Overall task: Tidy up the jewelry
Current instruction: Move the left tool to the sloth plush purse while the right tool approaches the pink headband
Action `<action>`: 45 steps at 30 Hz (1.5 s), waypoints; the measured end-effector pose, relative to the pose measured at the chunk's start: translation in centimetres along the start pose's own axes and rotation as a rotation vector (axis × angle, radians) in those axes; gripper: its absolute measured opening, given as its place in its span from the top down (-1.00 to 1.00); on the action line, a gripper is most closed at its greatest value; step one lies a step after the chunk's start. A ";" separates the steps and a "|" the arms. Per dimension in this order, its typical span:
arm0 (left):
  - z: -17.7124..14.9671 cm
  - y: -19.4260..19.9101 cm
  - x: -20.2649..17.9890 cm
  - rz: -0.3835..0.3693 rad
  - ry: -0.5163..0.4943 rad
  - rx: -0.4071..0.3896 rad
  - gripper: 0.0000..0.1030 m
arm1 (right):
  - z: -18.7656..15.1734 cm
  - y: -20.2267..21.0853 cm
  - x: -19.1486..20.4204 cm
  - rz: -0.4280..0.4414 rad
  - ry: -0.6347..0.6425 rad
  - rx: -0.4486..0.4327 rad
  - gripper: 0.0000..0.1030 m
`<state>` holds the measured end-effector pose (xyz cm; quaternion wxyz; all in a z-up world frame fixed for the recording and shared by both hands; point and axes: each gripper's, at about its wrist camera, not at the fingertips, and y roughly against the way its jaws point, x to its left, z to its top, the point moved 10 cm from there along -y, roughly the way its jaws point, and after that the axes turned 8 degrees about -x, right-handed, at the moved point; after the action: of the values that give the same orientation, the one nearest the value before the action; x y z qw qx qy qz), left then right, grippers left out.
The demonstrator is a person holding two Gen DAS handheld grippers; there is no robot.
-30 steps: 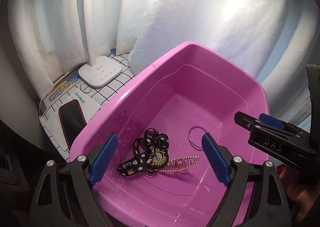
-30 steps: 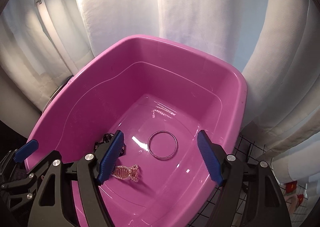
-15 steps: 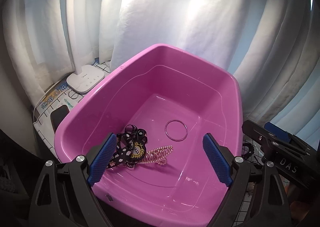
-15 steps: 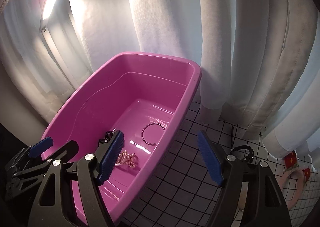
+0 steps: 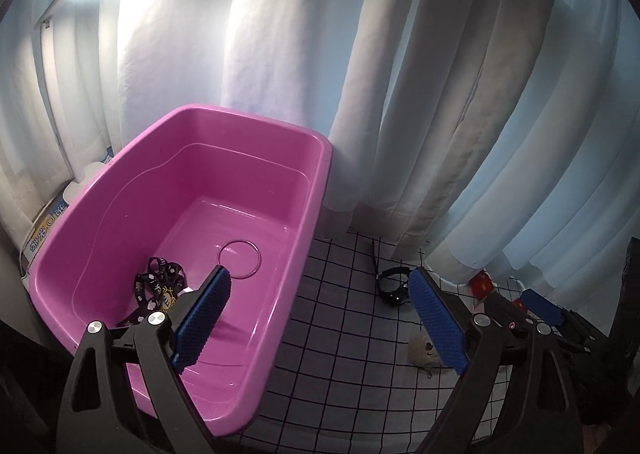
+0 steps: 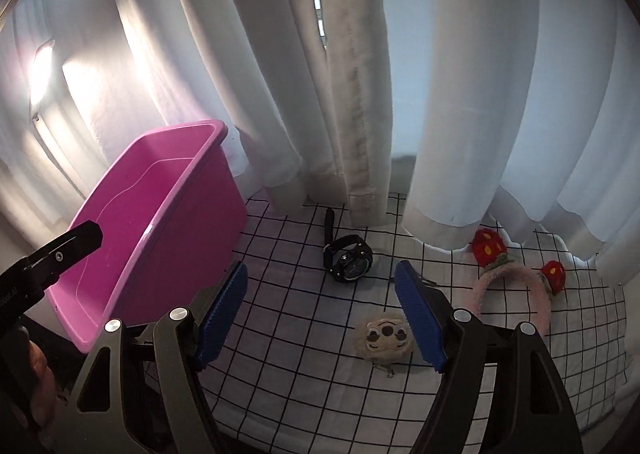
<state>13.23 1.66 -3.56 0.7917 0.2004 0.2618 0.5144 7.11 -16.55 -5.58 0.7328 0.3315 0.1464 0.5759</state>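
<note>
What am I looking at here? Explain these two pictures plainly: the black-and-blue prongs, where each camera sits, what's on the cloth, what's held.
No robot: a person carries one hand-held gripper per hand, each with a camera looking along its blue fingers. The left hand-held gripper faces a pink tub holding a thin ring and a black ribbon. The right hand-held gripper faces the checked cloth, where a black watch, a fuzzy charm and a pink headband lie. Both are open, holding nothing.

Dim bluish light; lamp [image 6: 42, 70] glare blooms upper left on the curtain [image 5: 280, 34]; fisheye edges bend and darken
</note>
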 end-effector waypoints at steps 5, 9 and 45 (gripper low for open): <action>-2.0 -1.0 -6.0 -0.070 -0.074 0.026 -0.83 | -2.3 1.9 -7.6 -0.093 -0.076 -0.006 -0.41; -4.3 -2.2 -9.8 -0.093 -0.125 0.061 -0.85 | -4.8 2.8 -12.2 -0.134 -0.126 0.013 -0.41; -18.3 -15.4 -17.0 0.005 -0.247 0.320 -0.86 | -15.0 -3.8 -26.0 -0.211 -0.255 0.188 -0.41</action>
<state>7.15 -19.08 -23.38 0.7746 0.3856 0.2407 0.4398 -6.66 -36.69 -23.50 0.7675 0.4519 0.1394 0.4329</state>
